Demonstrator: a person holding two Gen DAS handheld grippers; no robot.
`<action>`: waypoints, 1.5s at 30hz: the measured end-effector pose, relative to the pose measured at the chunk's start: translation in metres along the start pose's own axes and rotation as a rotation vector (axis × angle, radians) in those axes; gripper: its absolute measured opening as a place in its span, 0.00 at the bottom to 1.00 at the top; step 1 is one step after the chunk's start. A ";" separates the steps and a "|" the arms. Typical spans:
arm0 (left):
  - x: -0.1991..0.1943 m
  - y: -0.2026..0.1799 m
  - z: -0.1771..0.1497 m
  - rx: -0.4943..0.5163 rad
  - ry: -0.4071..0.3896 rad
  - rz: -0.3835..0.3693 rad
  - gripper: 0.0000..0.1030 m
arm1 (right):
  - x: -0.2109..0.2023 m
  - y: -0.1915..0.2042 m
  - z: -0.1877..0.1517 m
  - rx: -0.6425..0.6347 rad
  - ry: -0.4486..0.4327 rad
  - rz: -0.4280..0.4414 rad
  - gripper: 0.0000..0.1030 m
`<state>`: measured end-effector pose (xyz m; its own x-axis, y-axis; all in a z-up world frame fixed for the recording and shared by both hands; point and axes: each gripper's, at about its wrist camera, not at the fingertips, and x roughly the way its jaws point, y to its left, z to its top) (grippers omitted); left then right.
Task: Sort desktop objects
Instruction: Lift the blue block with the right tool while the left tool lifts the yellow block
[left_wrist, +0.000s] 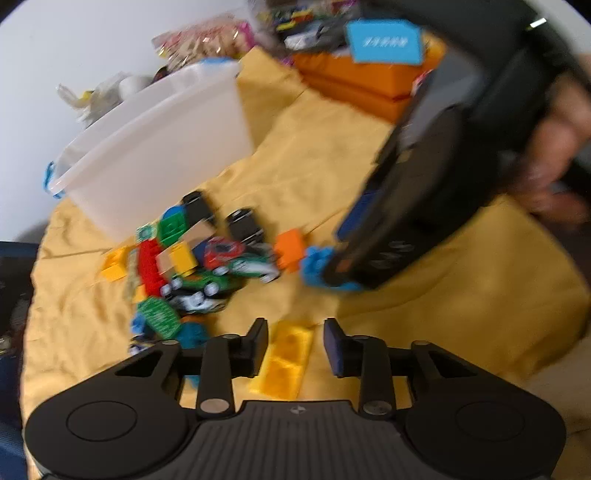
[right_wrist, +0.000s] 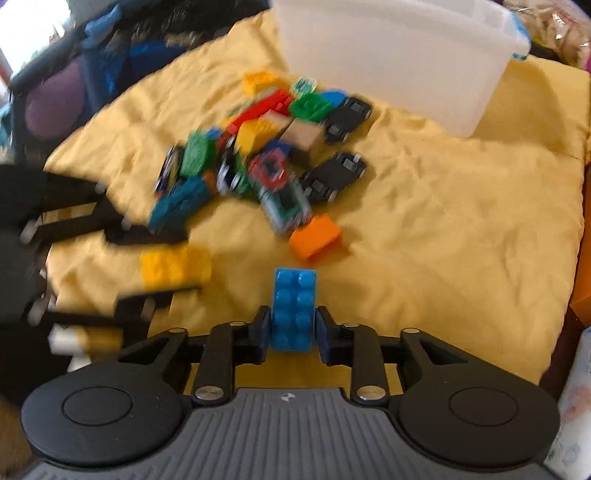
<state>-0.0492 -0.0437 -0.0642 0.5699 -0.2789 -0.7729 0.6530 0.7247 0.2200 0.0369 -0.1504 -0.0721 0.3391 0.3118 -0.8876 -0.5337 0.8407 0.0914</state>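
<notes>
**Two bricks at the tongs, the pile still unsorted**

The left gripper (left_wrist: 295, 347) stands part open around a yellow brick (left_wrist: 284, 365); whether its pads press it cannot be told. The right gripper (right_wrist: 293, 334) is clamped on a blue brick (right_wrist: 294, 309). Ahead of both lies the heap of bricks and toy cars (right_wrist: 266, 155) on the yellow cloth (right_wrist: 443, 221), an orange brick (right_wrist: 316, 236) nearest. Beyond it the white bin (right_wrist: 399, 62) waits; its contents are hidden. Judging by this, most sorting remains.
</notes>
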 end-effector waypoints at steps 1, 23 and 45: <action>0.000 -0.002 0.000 -0.007 -0.006 -0.024 0.38 | -0.001 -0.001 0.001 0.002 -0.026 -0.003 0.34; 0.017 0.067 -0.003 -0.178 0.013 0.019 0.39 | -0.035 -0.006 -0.024 0.045 -0.182 0.004 0.37; 0.004 0.005 -0.022 -0.100 0.061 -0.238 0.39 | -0.029 -0.005 -0.026 0.047 -0.162 0.030 0.42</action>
<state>-0.0549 -0.0277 -0.0790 0.3731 -0.4127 -0.8309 0.7106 0.7029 -0.0300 0.0095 -0.1746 -0.0589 0.4458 0.4014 -0.8001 -0.5100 0.8484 0.1415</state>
